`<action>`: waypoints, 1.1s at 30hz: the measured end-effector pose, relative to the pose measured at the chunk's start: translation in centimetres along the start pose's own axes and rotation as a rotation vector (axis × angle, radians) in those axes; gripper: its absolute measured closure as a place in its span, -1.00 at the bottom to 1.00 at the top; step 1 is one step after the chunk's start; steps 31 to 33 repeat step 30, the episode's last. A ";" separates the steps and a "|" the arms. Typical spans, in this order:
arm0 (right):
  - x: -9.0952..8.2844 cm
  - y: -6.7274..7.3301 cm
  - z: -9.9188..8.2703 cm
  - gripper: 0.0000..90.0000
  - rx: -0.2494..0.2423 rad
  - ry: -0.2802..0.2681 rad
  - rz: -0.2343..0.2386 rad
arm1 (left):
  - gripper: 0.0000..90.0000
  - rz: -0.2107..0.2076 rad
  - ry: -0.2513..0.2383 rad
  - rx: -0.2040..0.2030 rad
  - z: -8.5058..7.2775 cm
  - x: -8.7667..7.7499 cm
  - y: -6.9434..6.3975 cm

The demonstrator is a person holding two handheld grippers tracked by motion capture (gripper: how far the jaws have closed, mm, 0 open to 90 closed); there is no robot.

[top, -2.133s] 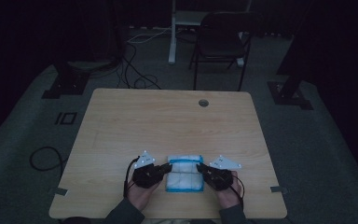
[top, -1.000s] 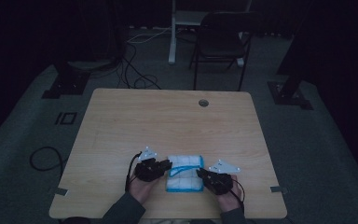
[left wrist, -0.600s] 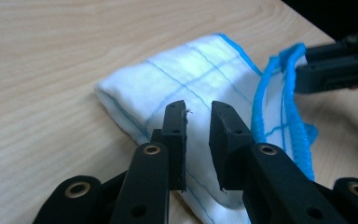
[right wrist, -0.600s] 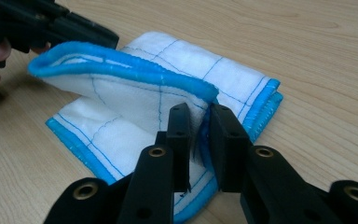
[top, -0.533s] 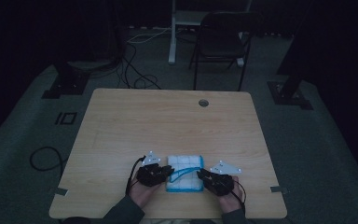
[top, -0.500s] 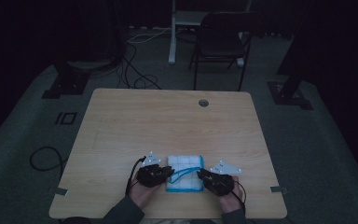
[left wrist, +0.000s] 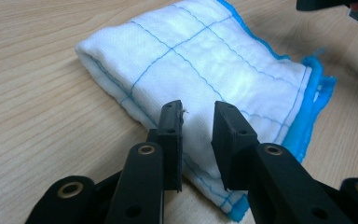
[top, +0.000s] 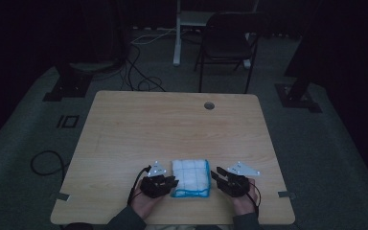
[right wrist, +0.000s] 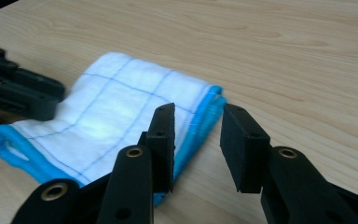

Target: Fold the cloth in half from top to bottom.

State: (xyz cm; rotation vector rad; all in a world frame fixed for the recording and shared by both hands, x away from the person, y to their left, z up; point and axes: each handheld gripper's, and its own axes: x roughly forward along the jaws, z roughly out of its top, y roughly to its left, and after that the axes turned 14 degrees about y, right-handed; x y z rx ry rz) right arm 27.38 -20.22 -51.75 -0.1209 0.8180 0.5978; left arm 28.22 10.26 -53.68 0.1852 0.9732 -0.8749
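Since the white folded cloth with blue edging (top: 190, 178) lies finished on the wooden surface (top: 172, 124) between your hands, your left claw (left wrist: 196, 122) and right claw (right wrist: 196, 126) have just been opening, both empty.

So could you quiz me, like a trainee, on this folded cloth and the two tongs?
1. True or false: the cloth lies folded on the table.
2. What colour is the cloth's edging?
3. The left tongs are: A) clamped on the cloth, B) open at the cloth, C) holding a cup.

Key: 1 true; 2 blue; 3 B. Both the left tongs and the right tongs have just been opening, gripping nothing.
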 end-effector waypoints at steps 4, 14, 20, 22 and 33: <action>-0.1 -0.9 0.0 0.41 0.016 0.000 -0.021 | 0.61 0.010 -0.005 0.004 -0.3 -0.4 0.0; 0.7 -3.4 -0.5 0.32 0.085 0.029 -0.061 | 0.58 0.050 -0.042 -0.024 -0.2 -1.8 1.7; 0.8 -3.7 -0.5 0.30 0.090 0.038 -0.069 | 0.58 0.079 -0.052 -0.047 -0.2 -2.1 2.9; 0.9 -3.7 -0.5 0.29 0.083 0.045 -0.075 | 0.57 0.086 -0.050 -0.055 -0.3 -2.2 3.2; 1.0 -3.7 -0.5 0.32 0.079 0.058 -0.059 | 0.57 0.126 -0.049 -0.073 -0.4 -2.5 4.3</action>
